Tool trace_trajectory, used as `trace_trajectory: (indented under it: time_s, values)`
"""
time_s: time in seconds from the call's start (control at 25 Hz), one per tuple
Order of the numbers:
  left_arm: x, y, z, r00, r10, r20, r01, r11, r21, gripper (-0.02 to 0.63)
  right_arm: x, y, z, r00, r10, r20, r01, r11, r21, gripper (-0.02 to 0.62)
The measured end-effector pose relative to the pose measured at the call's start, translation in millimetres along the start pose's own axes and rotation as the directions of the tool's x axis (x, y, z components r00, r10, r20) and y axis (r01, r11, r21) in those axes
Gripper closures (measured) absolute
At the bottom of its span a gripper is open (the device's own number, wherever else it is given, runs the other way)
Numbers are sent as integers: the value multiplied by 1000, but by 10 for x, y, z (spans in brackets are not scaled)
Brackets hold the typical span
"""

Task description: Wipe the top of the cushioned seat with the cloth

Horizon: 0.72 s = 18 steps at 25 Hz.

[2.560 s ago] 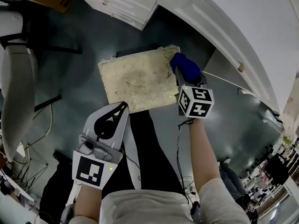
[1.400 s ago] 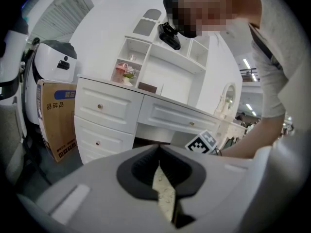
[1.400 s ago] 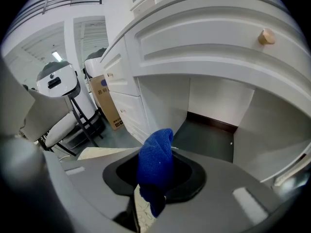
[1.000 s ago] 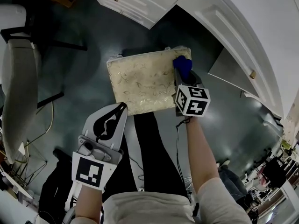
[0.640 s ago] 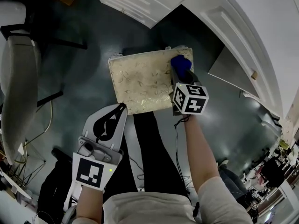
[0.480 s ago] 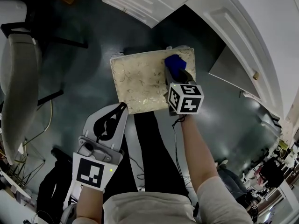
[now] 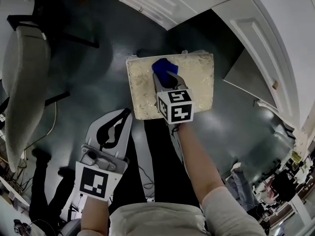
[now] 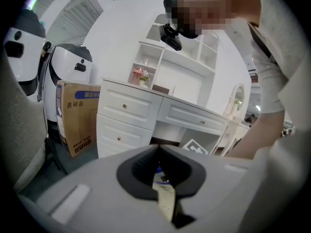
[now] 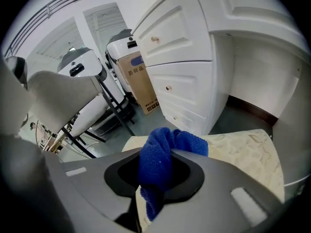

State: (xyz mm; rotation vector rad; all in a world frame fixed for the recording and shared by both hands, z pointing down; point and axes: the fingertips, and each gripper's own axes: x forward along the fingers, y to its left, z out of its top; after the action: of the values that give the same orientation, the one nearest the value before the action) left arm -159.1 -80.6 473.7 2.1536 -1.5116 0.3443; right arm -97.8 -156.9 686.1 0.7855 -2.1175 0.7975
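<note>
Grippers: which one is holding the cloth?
The right gripper, shut on the blue cloth over the cushioned seat; the left gripper holds nothing.

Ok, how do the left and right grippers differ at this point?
The right gripper is shut on the blue cloth; the left gripper is shut on nothing. The right gripper reaches over the cushioned seat; the left gripper hangs short of the seat's near edge, off to its side. Both carry a marker cube.
</note>
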Motion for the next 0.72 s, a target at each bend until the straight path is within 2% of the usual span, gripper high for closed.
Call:
trace_trajectory:
  time_s: [0.36, 0.72]
  values:
    - [-175, 152, -24, 999, 29, 15, -28, 1000, -12, 606, 146, 376, 19, 999, 41, -6, -41, 999, -3, 517]
    - [-362, 230, -67, 999, 43, 17, -43, 999, -8, 606, 233, 768, -42, 996, 87, -31, -89, 994, -62, 517]
